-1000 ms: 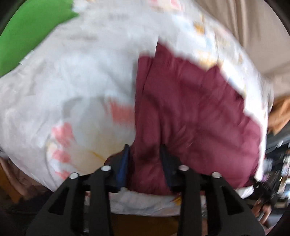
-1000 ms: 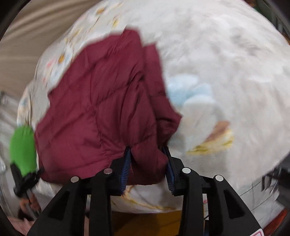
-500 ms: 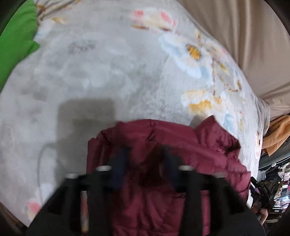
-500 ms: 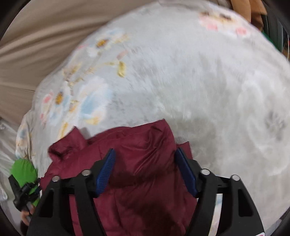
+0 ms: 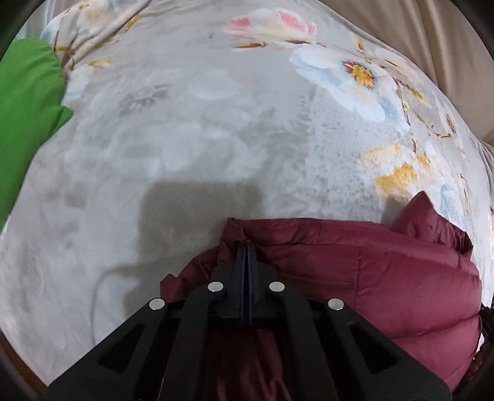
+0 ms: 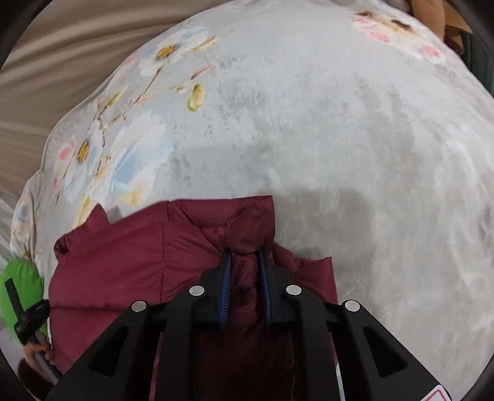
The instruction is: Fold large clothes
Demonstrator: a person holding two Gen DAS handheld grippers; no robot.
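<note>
A maroon puffer jacket (image 5: pixel 386 271) lies bunched on a grey floral blanket (image 5: pixel 200 138). My left gripper (image 5: pixel 246 246) sits at the jacket's left edge, pointing steeply down. Its blue pads are pressed together, and creases in the thin fabric gather at their tips. In the right wrist view the same jacket (image 6: pixel 139 262) spreads to the left. My right gripper (image 6: pixel 245 251) is at the jacket's right end, its jaws closing. A puffy fold of the jacket fills the gap, and both pads (image 6: pixel 227 277) press on it.
A bright green padded item (image 5: pixel 24 123) lies at the blanket's left side and also shows as the green item (image 6: pixel 21 287) in the right view. A hand (image 6: pixel 34 351) holds a black handle there. Beige fabric (image 6: pixel 61 61) runs behind the blanket (image 6: pixel 339 138). Orange-brown cloth (image 6: pixel 447 21) is far right.
Both grippers swept across the blanket with the jacket and dropped lower. The jacket now lies bunched at the near edge. Both pairs of jaws narrowed, and the left pads came together.
</note>
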